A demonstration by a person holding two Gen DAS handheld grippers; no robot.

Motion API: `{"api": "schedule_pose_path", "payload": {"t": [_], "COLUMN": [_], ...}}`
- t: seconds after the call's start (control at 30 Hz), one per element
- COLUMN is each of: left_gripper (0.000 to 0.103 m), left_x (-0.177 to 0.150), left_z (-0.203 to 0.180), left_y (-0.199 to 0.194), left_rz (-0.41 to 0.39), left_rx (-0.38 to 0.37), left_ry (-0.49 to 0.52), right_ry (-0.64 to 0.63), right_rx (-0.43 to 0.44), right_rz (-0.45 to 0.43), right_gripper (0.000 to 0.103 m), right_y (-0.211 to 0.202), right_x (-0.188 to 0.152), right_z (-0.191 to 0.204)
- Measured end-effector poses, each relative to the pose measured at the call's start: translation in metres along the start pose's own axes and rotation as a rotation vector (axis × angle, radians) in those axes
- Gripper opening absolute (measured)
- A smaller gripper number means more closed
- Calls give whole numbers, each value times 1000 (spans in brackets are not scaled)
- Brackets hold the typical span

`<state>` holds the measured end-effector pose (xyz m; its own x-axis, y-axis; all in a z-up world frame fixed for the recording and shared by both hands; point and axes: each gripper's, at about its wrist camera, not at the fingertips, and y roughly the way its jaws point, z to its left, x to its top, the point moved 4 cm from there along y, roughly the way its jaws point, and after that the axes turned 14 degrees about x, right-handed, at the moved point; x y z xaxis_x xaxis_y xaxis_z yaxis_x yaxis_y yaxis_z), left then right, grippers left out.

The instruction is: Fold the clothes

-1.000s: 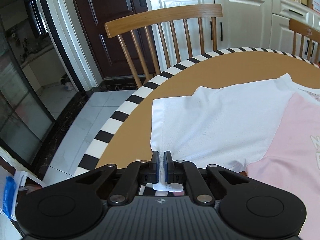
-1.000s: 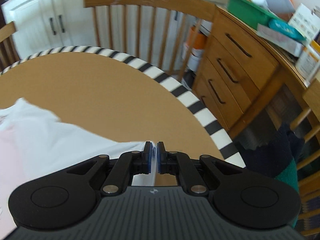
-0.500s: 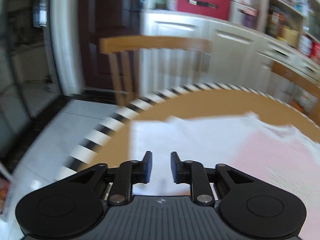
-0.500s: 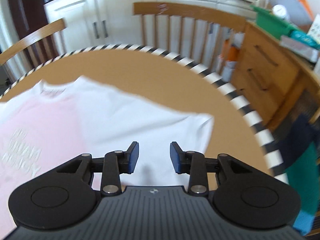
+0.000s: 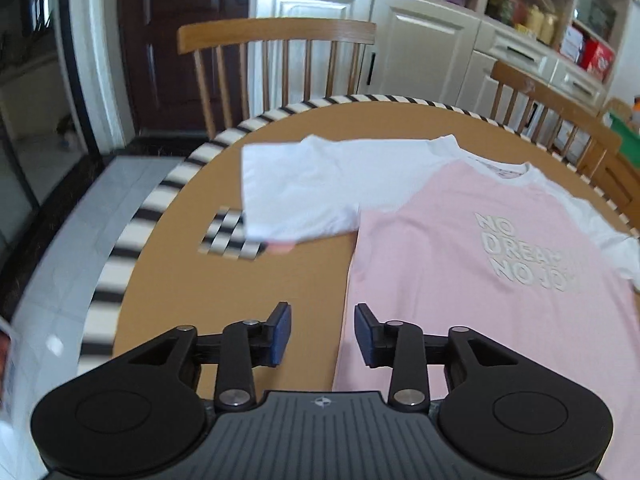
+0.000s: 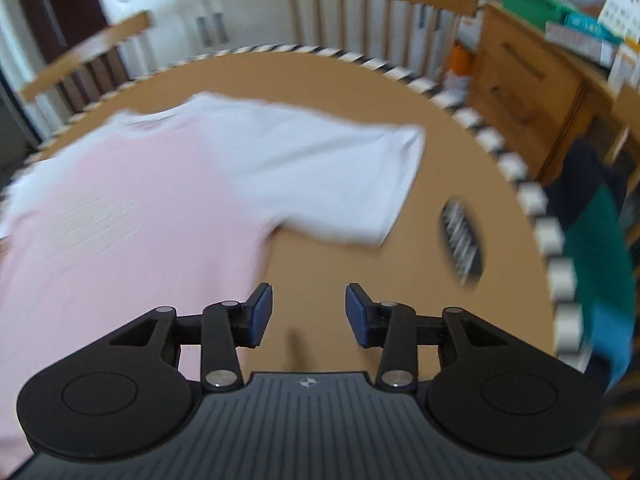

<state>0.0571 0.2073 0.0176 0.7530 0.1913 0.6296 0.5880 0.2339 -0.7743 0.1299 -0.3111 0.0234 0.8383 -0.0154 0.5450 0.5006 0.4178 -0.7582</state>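
A pink T-shirt (image 5: 472, 264) with white sleeves and white lettering lies spread flat, front up, on the round brown table (image 5: 256, 280). Its one white sleeve (image 5: 296, 192) stretches toward the table's left rim, the other sleeve (image 6: 336, 172) toward the right rim. My left gripper (image 5: 323, 334) hovers over the shirt's left side edge, its jaws opening, nothing between them. Above bare table just right of the pink body hangs my right gripper (image 6: 309, 315), jaws also opening and empty.
The table has a black-and-white striped rim (image 5: 132, 236), with a small striped patch (image 5: 232, 236) lying on it by the left sleeve and another (image 6: 462, 240) near the right sleeve. Wooden chairs (image 5: 280, 64) ring the table. A wooden drawer unit (image 6: 524, 76) and hanging dark-green cloth (image 6: 596, 256) stand right.
Both grippers let go of the white sleeve ends they were pinching, opened, and pulled back toward me. The whole shirt now shows, lying flat with its sleeves spread.
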Motion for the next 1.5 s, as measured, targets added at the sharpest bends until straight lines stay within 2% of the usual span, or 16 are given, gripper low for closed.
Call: {"api": "schedule_pose_path", "payload": {"t": [0.07, 0.13, 0.23, 0.37, 0.47, 0.5, 0.53, 0.57, 0.6, 0.63, 0.9, 1.3, 1.4, 1.5], "left_gripper": [45, 45, 46, 47, 47, 46, 44, 32, 23, 11, 10, 14, 14, 20], "left_x": [-25, -54, -90, -123, -137, -139, -140, -142, -143, -145, -160, -159, -150, -133], "left_z": [16, 28, 37, 39, 36, 33, 31, 29, 26, 24, 14, 9, 12, 11], "left_y": [-20, -41, -61, -74, -82, -84, -85, -87, -88, -89, -103, -105, -114, -130], "left_rz": [39, 77, 118, 155, 117, 113, 122, 135, 147, 156, 175, 201, 178, 108], "left_rx": [-19, -34, -51, -93, -88, -88, -101, -119, -137, -140, -87, -57, -63, -83], "left_ry": [-17, -13, 7, 20, 63, 77, 76, 71, 66, 65, 75, 27, 3, -8], "right_ry": [49, 108, 132, 124, 88, 67, 42, 26, 10, -3, 2, -20, -7, -4], "right_rx": [76, 101, 86, 48, 5, -9, -4, 10, 12, 11, -14, 16, 2, -19], "right_rz": [17, 43, 85, 110, 147, 150, 156, 172, 172, 178, 214, 239, 256, 219], "right_gripper": [42, 42, 45, 49, 45, 34, 20, 4, 4, 3, 4, 7, 17, 18], "right_y": [-17, -29, -44, -61, -64, -65, -64, -63, -63, -63, -74, -70, -75, -91], "right_x": [-39, -79, -129, -166, -184, -189, -191, -193, -193, -193, -188, -186, -182, -174], "right_z": [21, 37, 55, 68, 74, 76, 80, 83, 84, 85, 64, 62, 57, 55]}}
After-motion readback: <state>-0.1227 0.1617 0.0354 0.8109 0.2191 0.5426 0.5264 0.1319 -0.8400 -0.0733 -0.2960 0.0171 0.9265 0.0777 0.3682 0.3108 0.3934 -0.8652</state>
